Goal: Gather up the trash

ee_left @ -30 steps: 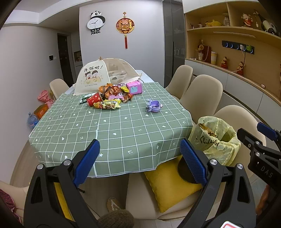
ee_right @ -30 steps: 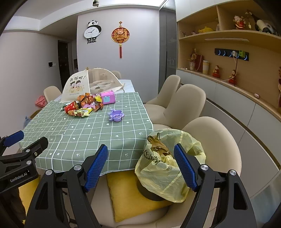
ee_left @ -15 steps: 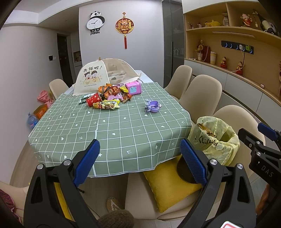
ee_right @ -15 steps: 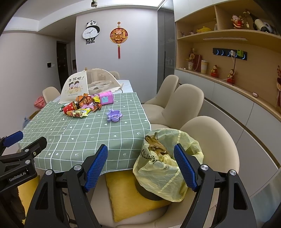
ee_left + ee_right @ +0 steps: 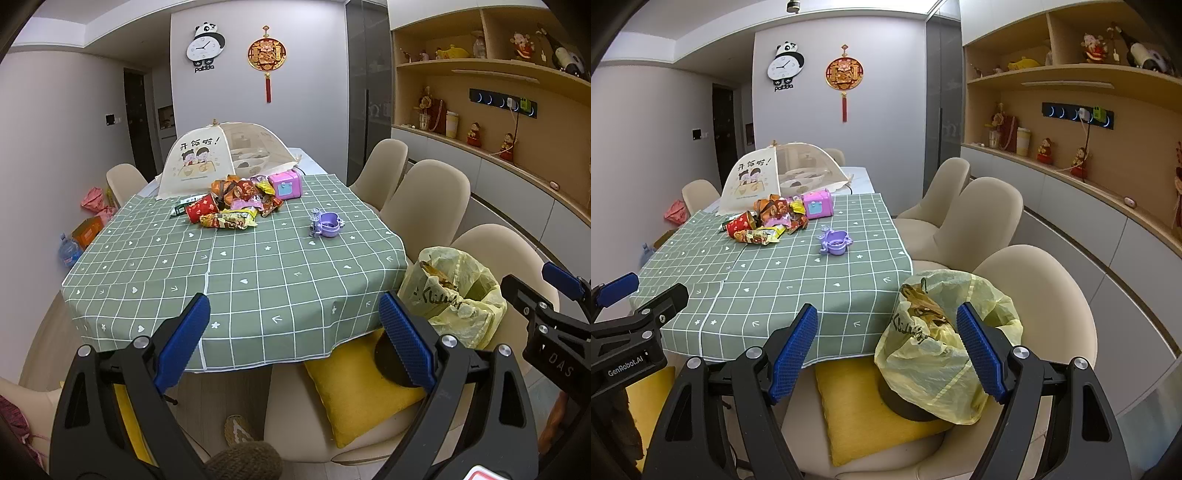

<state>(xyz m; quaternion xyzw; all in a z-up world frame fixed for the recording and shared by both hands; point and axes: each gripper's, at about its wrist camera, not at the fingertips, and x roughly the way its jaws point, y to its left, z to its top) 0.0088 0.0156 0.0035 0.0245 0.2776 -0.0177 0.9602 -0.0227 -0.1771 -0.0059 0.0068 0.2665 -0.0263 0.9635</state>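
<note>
While both grippers, left gripper (image 5: 291,336) and right gripper (image 5: 886,347), are hanging wide-jawed and empty, wrappers (image 5: 231,203) are sitting far across the tabletop (image 5: 258,266); overreaching is risking tipping the yellow bag (image 5: 945,339).

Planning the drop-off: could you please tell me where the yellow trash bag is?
The yellow trash bag sits on the nearest chair's yellow cushion, right of the table.
</note>
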